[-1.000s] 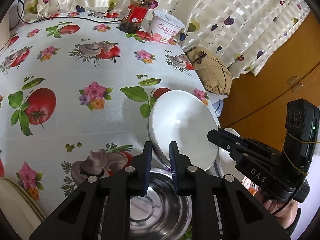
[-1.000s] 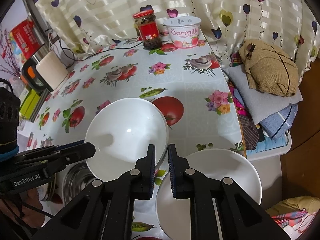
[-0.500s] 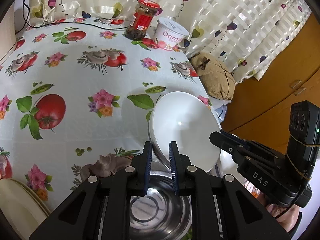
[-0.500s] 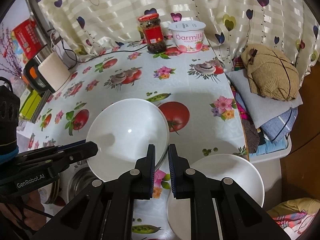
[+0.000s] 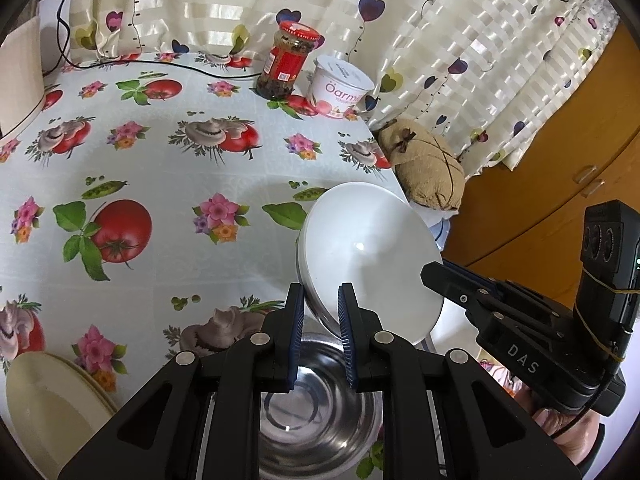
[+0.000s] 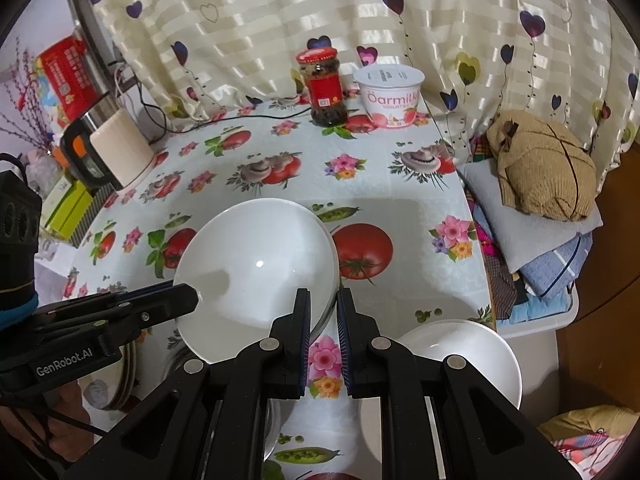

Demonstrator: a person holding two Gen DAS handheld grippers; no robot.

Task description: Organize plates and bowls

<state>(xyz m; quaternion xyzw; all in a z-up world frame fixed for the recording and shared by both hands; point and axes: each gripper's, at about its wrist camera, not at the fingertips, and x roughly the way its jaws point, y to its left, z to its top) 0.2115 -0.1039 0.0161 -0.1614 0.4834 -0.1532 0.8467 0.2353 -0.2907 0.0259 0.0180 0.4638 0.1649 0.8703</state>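
"Oarmilk" with what looks like "YOGURT" beneath on the white tub (image 6: 389,95) at the far table edge, "GenRobot.AI" on the left gripper (image 6: 188,298), "DAS" on the right gripper (image 5: 430,276)

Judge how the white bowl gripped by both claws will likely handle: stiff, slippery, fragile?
The white bowl looks glazed and glossy, so probably slippery. It keeps its shape where the left claw and right claw pinch its rim, so likely stiff. Seemingly ceramic, it may break if dropped.

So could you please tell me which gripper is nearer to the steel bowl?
Left. The left gripper holds the white bowl right above the steel bowl; the right gripper grips its far rim.
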